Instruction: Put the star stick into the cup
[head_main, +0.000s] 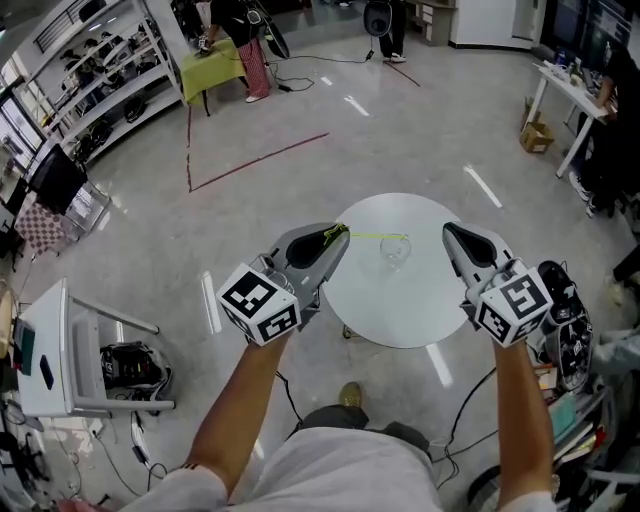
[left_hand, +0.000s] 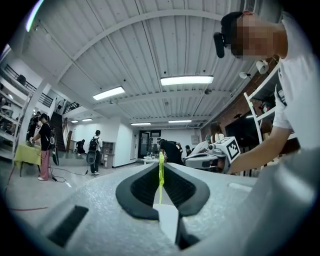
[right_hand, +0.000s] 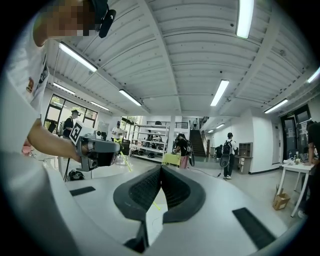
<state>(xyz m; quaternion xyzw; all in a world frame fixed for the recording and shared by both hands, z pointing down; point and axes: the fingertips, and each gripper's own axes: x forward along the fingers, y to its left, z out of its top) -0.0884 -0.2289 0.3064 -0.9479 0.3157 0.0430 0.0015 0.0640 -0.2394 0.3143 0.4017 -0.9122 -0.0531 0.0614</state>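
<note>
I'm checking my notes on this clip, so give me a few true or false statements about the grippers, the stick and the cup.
1. The left gripper is shut on the star stick. True.
2. The cup lies on the floor. False: it stands on the round white table.
3. The right gripper grips the cup. False: its jaws are together with nothing between them.
4. The star stick reaches from the left gripper toward the cup. True.
</note>
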